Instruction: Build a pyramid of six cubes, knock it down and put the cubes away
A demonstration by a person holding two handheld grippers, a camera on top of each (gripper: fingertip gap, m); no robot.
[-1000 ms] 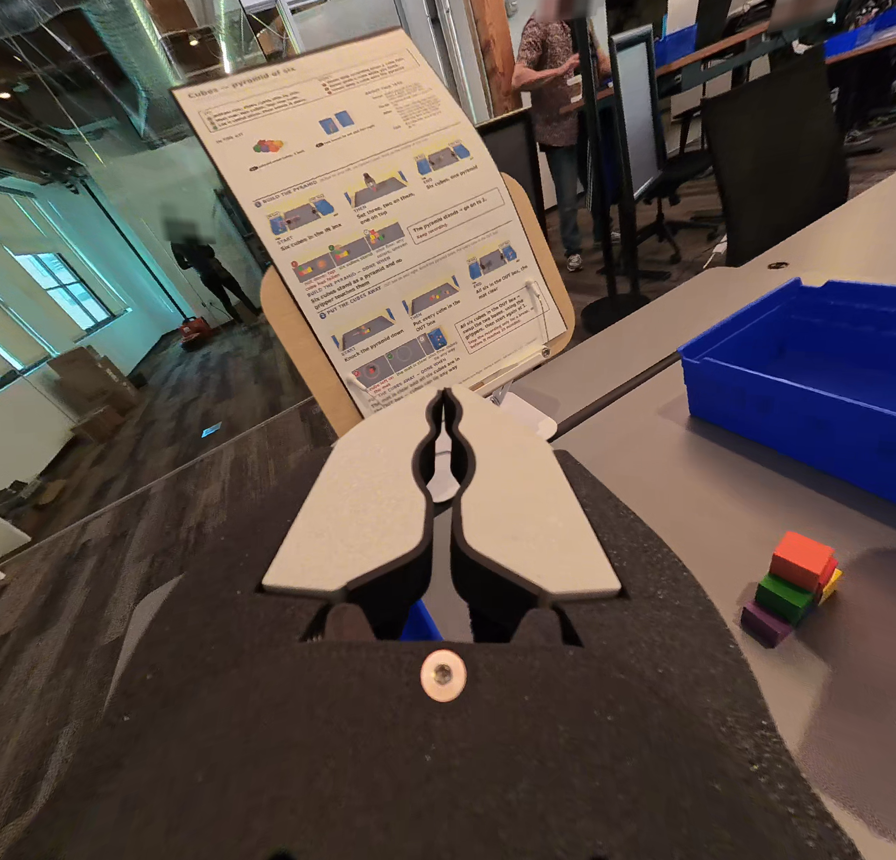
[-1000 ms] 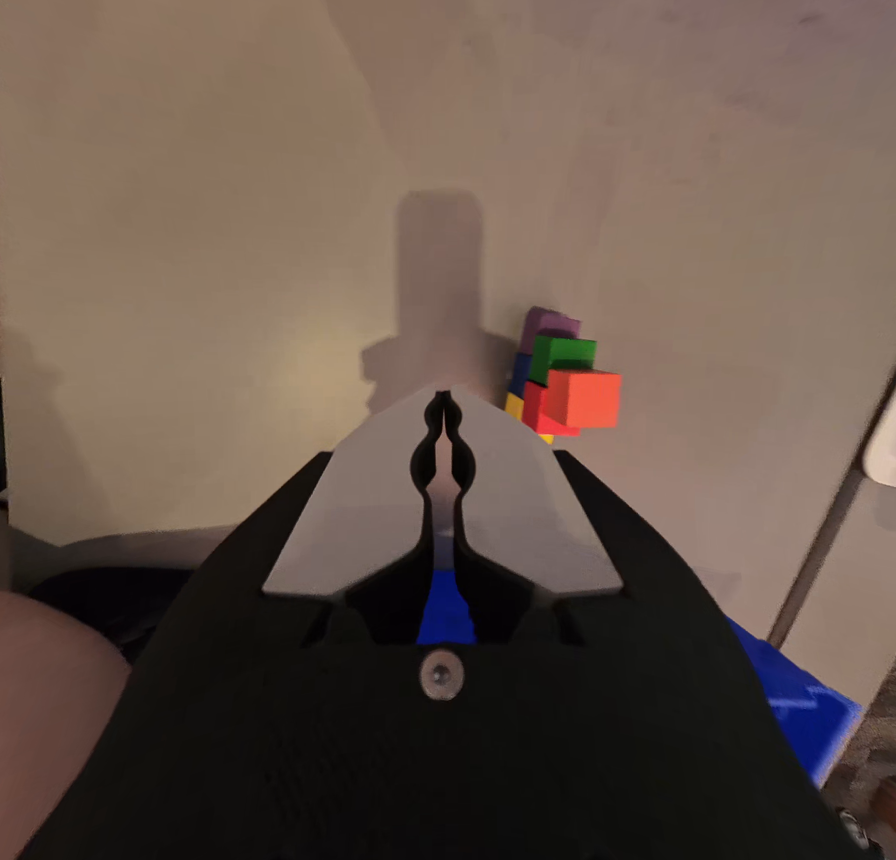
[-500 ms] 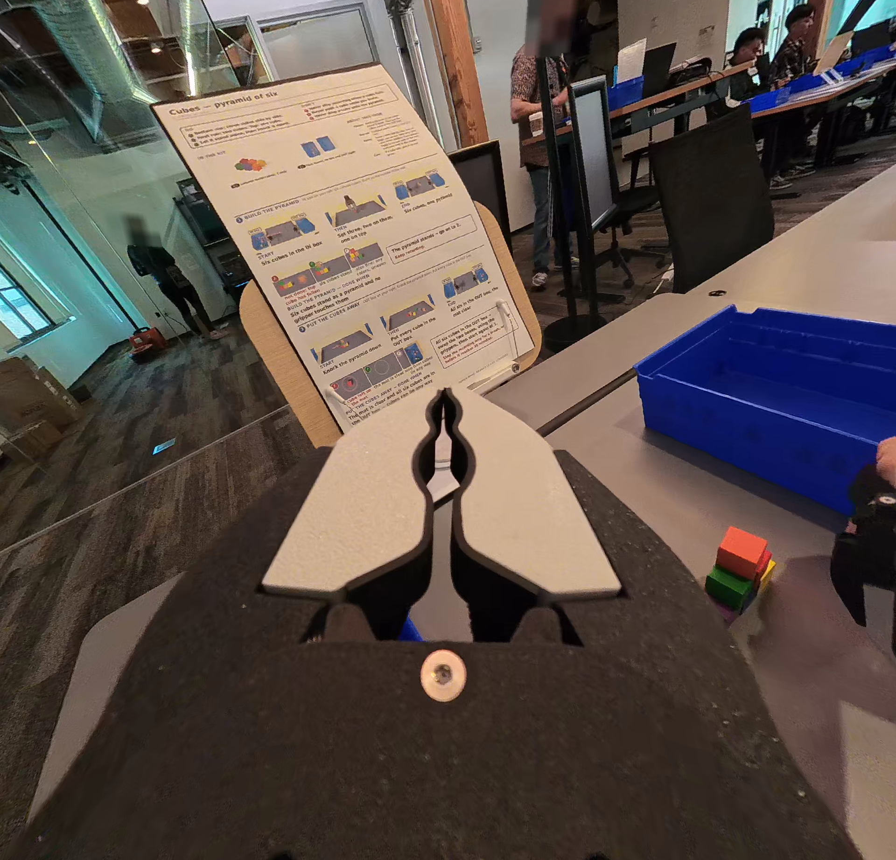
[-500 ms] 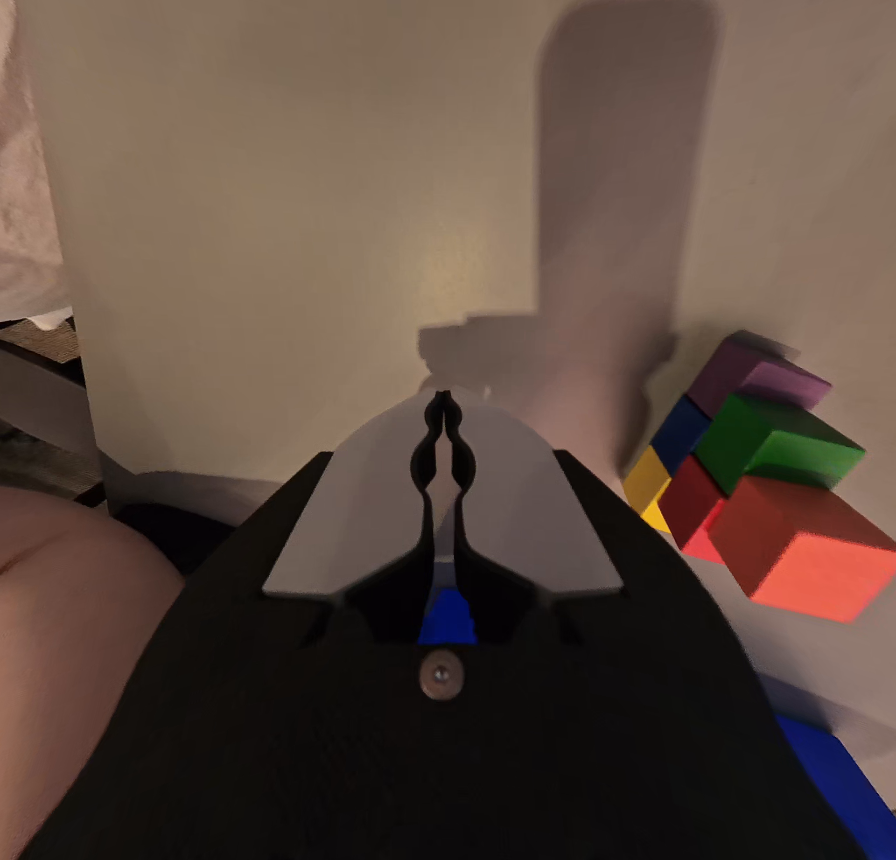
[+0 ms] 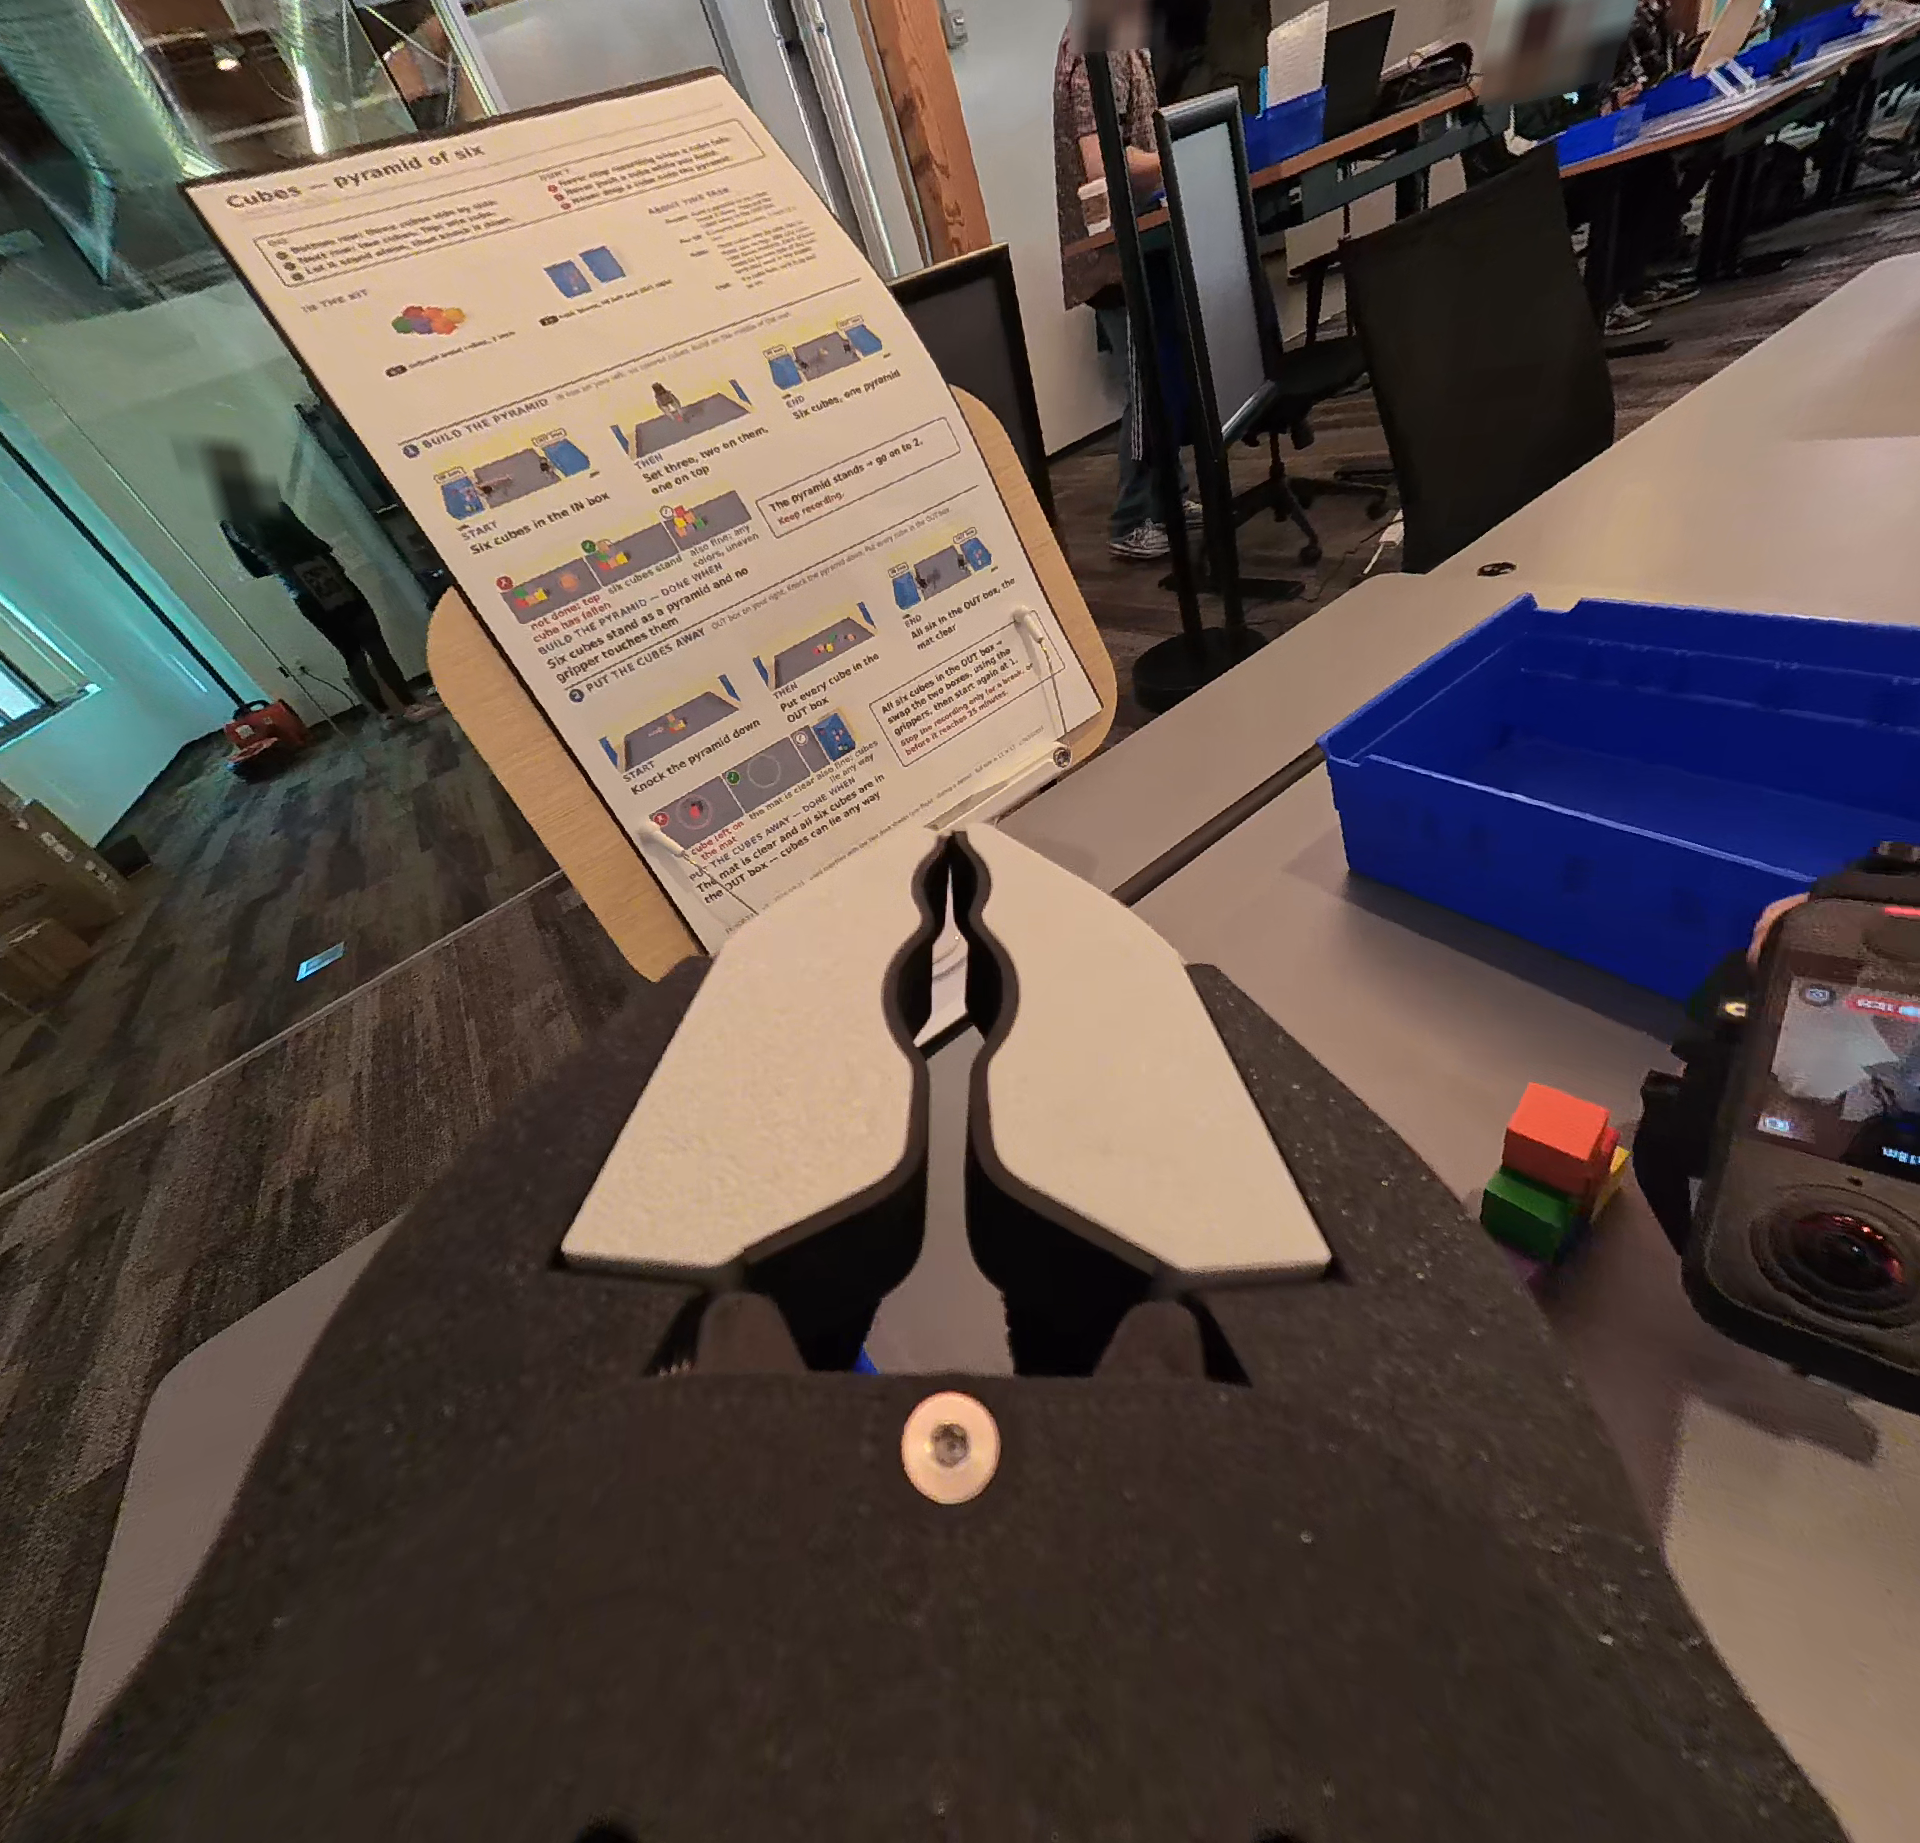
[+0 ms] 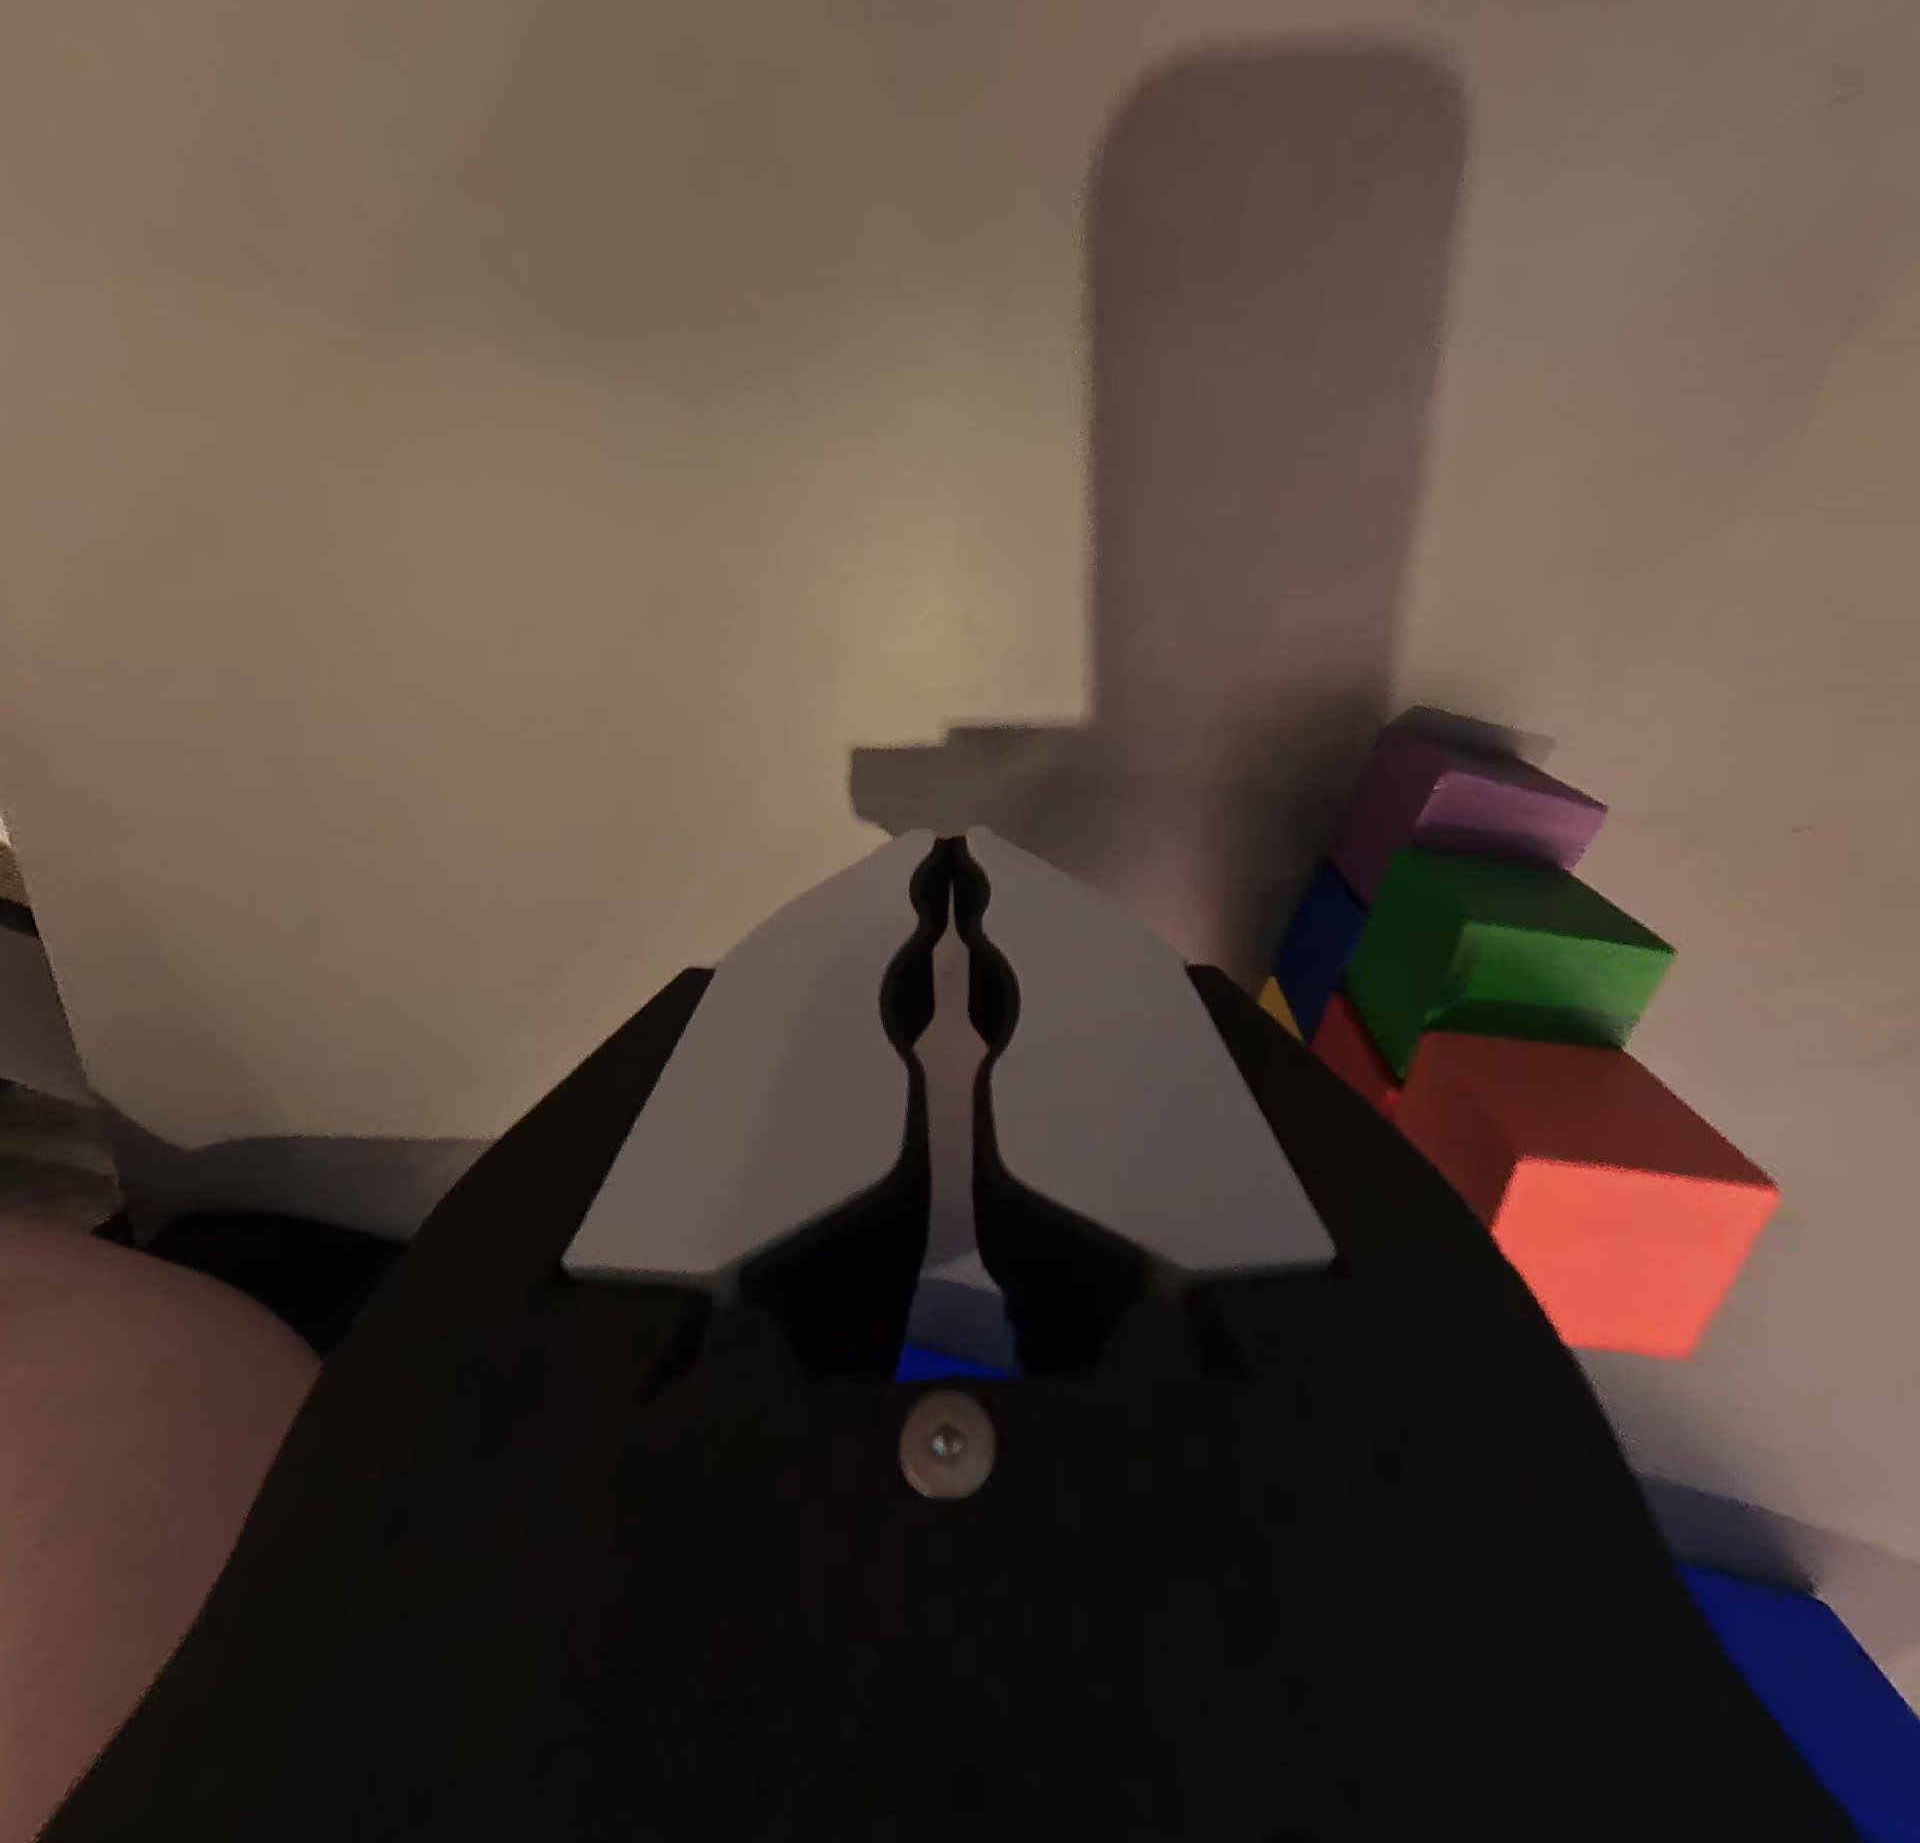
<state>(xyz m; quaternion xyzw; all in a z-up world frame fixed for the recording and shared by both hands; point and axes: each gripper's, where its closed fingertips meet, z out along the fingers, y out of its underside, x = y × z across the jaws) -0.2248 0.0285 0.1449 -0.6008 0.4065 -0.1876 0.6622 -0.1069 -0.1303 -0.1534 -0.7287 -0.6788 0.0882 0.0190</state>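
Hovering: both tools are up off the desk (image 5: 1299, 972), nothing carried in either
Left tool (image 5: 951, 843): tips pressed together, pinching nothing, aimed at the instruction board (image 5: 644, 484) standing at the desk's far edge
Right tool (image 6: 949, 840): tips meeting too, empty, looking down on the pale desk surface just left of the stack
Pyramid (image 6: 1496, 1004): standing, right beside the right tool's flank; whether the black body touches it, can't tell from here
Orange cube (image 6: 1600, 1211): on top, nearest the right wrist camera
Green cube (image 6: 1507, 946): one level below, red cube (image 6: 1351, 1050) next to it
Purple cube (image 6: 1465, 796): bottom row with blue cube (image 6: 1314, 931) and a sliver of yellow cube (image 6: 1280, 1004)
Blue bin (image 5: 1621, 754): open, on the desk behind the pyramid, apart from it; no cubes show in the part in view
Camera (image 5: 1818, 1118): the one on the right tool sits close against the stack in the left wrist view
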